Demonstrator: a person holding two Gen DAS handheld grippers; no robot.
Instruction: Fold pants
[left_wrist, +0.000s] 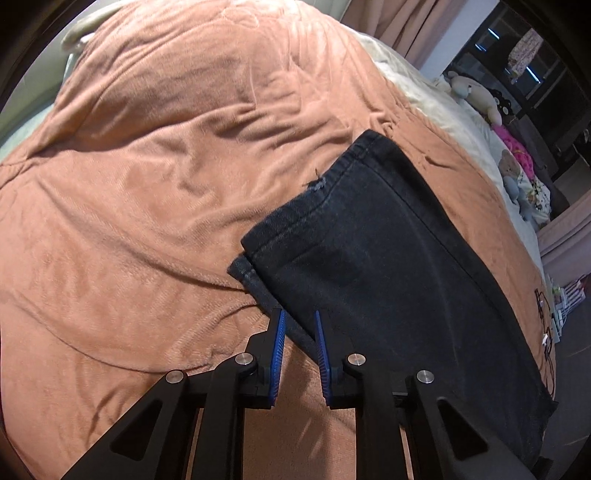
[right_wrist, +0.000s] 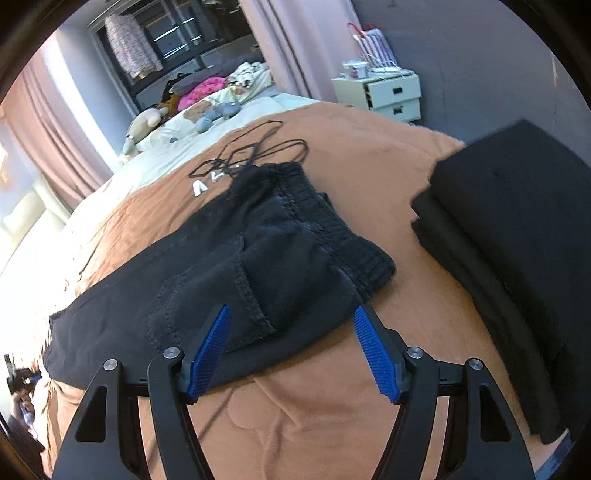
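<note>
Black pants (left_wrist: 388, 258): laid flat on the orange blanket (left_wrist: 147, 184) covering the bed, legs stacked one on the other. Left wrist view only: the hem ends, one frayed; left tongs (left_wrist: 299, 321) narrowed on the lower hem edge, fabric between the blue pads (grasping it). Right wrist view only: elastic waistband (right_wrist: 332, 236) and back pocket; right tongs (right_wrist: 291, 314) spread wide, released, at the seat edge. Also there: black cord (right_wrist: 255, 151), folded dark stack (right_wrist: 517, 240), white nightstand (right_wrist: 388, 96).
</note>
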